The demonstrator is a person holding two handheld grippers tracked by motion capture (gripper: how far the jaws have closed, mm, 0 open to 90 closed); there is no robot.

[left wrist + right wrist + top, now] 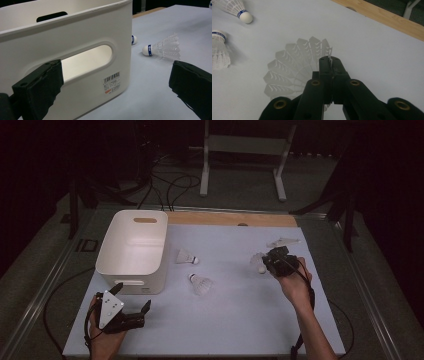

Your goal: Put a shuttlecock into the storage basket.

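White bin (131,251) empty; right gripper (331,60) jaws pinch shuttlecock (294,67) skirt; left gripper (115,82) jaws wide

Dim high view with dark surroundings; gripper views brighter, seemingly lit from above.

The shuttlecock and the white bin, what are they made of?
The shuttlecock pinched in the right gripper looks like plastic: its white skirt is thin, see-through and moulded into even, ribbed feather shapes. Its head is hidden here; the others' round white heads could be foam or cork. The bin looks like smooth, slightly glossy moulded plastic, with rounded corners and a cut-out handle.
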